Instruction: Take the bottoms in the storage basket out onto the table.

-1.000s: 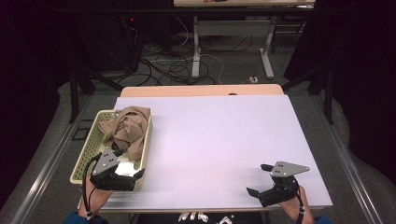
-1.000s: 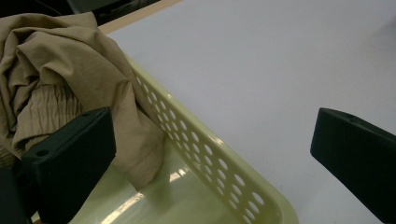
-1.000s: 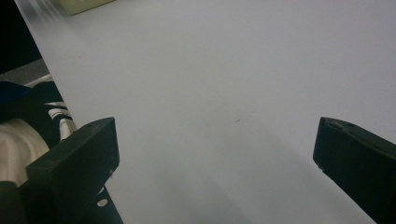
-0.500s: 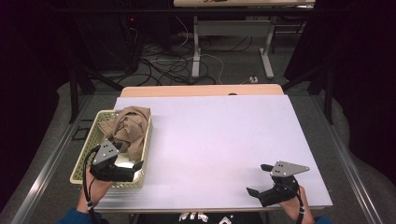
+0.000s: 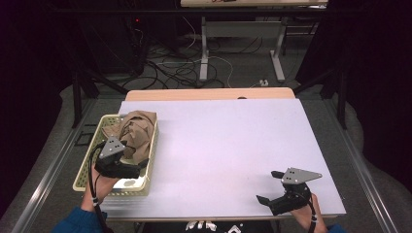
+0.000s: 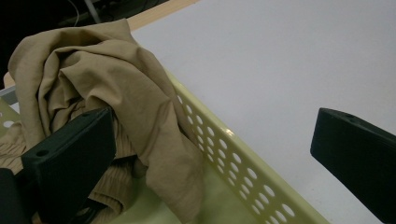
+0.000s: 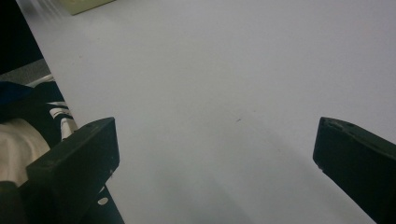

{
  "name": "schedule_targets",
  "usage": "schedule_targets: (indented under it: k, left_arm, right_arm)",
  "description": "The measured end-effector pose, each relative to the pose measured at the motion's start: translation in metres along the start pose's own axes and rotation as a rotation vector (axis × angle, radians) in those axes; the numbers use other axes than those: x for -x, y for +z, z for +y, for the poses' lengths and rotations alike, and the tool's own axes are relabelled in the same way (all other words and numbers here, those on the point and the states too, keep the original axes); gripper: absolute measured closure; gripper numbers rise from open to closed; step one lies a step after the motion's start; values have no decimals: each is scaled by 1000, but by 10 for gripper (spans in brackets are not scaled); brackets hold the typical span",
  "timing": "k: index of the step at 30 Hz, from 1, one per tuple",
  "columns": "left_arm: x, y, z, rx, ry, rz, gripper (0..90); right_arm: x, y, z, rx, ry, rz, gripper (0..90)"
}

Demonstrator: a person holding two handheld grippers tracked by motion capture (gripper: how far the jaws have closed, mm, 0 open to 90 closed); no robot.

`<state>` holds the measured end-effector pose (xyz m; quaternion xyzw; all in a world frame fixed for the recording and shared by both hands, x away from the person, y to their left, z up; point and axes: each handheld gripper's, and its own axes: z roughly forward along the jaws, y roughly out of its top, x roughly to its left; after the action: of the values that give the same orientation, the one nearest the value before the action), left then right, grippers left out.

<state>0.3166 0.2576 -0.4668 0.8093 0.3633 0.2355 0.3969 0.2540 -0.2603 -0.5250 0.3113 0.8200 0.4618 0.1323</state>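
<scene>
Both jaws of my left gripper (image 5: 133,167) stand wide apart astride the basket (image 6: 243,158) wall, ready to take the tan cloth (image 6: 116,93) bunched inside. My right gripper (image 5: 272,191) waits open and empty near the table (image 5: 233,141) edge.

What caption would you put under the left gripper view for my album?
Open left tool reaching toward crumpled tan cloth in a yellow basket.

White table (image 5: 233,145); yellow basket (image 5: 150,160) at left edge.
</scene>
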Motion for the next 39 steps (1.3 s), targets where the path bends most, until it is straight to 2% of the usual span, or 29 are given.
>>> schedule_targets:
  k: [11, 12, 14, 15, 23, 25, 29, 34, 35, 36, 37, 39]
  left_arm:
    - [-13, 10, 5, -35, -12, 4, 3]
    - [-15, 10, 6, -49, -4, 1, 3]
    - [-18, 12, 7, -41, -25, -24, 3]
    - [-20, 13, 8, -51, -13, -18, 3]
    - [-29, 19, 11, -72, -22, -31, 4]
    - [-31, 20, 12, -93, -21, -27, 3]
    - [-35, 22, 14, -86, -25, -20, 3]
    - [-41, 24, 16, -129, -8, -17, 3]
    - [-42, 25, 17, -131, -17, -16, 3]
    - [-43, 25, 17, -138, -9, -10, 3]
    - [-44, 25, 17, -126, -14, 3, 3]
    - [-47, 25, 19, -134, -20, 10, 3]
  right_arm:
    - [0, 1, 0, -3, 2, 4, 0]
    - [0, 1, 0, -3, 2, 4, 0]
    - [0, 1, 0, -4, 1, 0, 0]
    - [0, 1, 0, -3, 1, 0, 0]
    - [0, 1, 0, -3, 6, 2, 0]
    - [0, 1, 0, -3, 5, 3, 0]
    - [0, 1, 0, -4, 2, 1, 0]
    - [0, 1, 0, -2, 0, 1, 0]
    - [0, 1, 0, -3, 0, 0, 0]
    - [0, 1, 0, -4, 1, 3, 0]
    - [0, 1, 0, -3, 0, 0, 0]
    - [0, 1, 0, -3, 0, -1, 0]
